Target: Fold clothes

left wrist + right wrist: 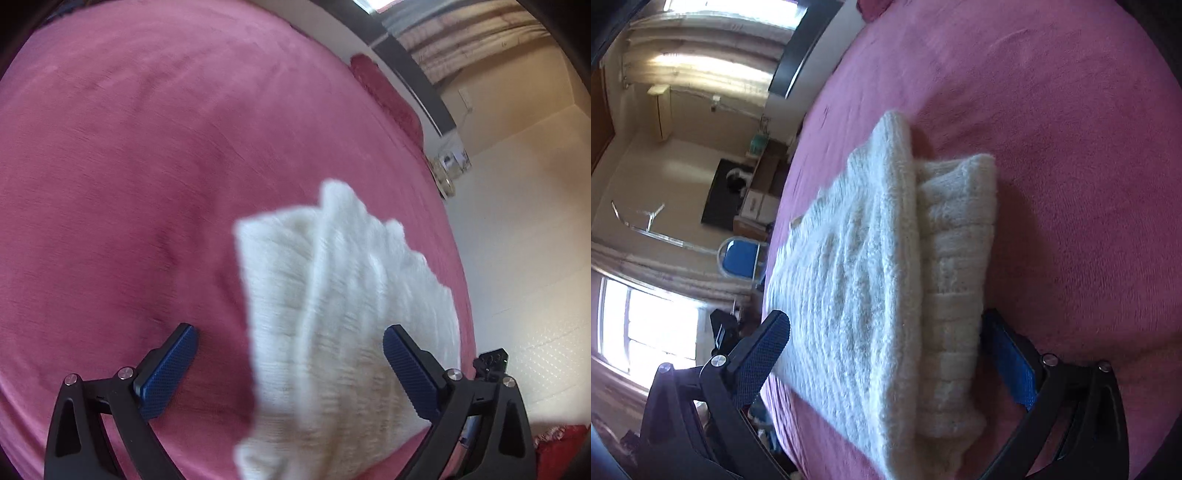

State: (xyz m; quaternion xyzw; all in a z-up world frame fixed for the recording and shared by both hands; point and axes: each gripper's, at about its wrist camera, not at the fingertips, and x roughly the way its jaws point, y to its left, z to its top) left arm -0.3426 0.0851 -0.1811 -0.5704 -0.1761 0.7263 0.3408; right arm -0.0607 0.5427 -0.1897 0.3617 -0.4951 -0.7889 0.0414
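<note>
Both pairs of jaws stand wide, gripping nothing. One white knit sweater (886, 266) lies folded on the pink bedspread (1071, 147), its long axis running straight ahead between the right gripper (886, 343) fingers. From the left gripper (290, 354) it lies ahead and rightward. Which gripper is nearer is unclear.

Folded white knit sweater (871, 266) on pink bedspread (1052, 129)

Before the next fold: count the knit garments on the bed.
1: a white knit sweater lies folded in layers near the edge of the pink bedspread, between both open grippers. Nothing else shows; its folds could hide more.
</note>
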